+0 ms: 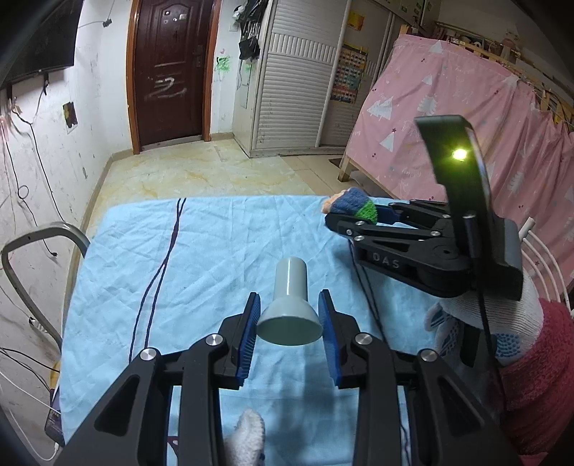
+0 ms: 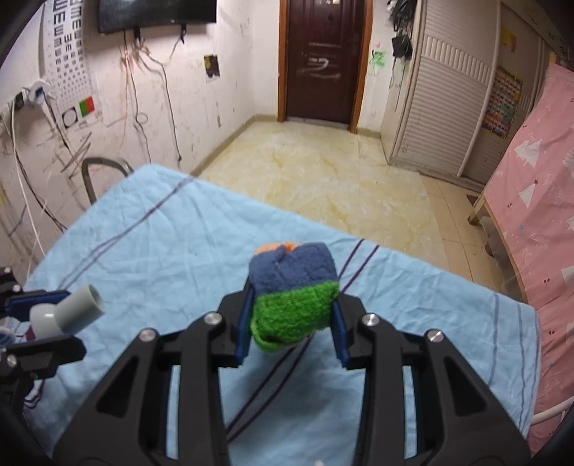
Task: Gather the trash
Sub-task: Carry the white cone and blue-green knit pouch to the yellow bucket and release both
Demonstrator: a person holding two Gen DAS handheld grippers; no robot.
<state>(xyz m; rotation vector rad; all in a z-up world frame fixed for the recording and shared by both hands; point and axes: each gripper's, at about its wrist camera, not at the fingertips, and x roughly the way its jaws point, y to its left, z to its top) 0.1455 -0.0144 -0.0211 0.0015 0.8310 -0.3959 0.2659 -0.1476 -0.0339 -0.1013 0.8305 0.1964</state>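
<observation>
Left gripper (image 1: 290, 319) nearly closed, pinching grey funnel (image 1: 290, 312); held above blue cloth (image 1: 201, 251). Right gripper (image 2: 292, 315) clamped on knitted roll (image 2: 294, 304).

Crumpled light-blue striped tablecloth (image 1: 201, 251), dark brown wooden door (image 2: 319, 61) far, pink tree-print curtain (image 1: 448, 118) right, black wall screen (image 2: 158, 14) left

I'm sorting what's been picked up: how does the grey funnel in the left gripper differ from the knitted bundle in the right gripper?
The grey funnel is smooth, rigid and one colour; the knitted bundle is soft, fuzzy, and blue, green and orange. The funnel flares from a narrow tube to a wide mouth; the bundle is a rounded lump. The funnel is hollow and open-ended; the bundle looks folded shut. Both are clamped between blue gripper pads above the light blue sheet.
</observation>
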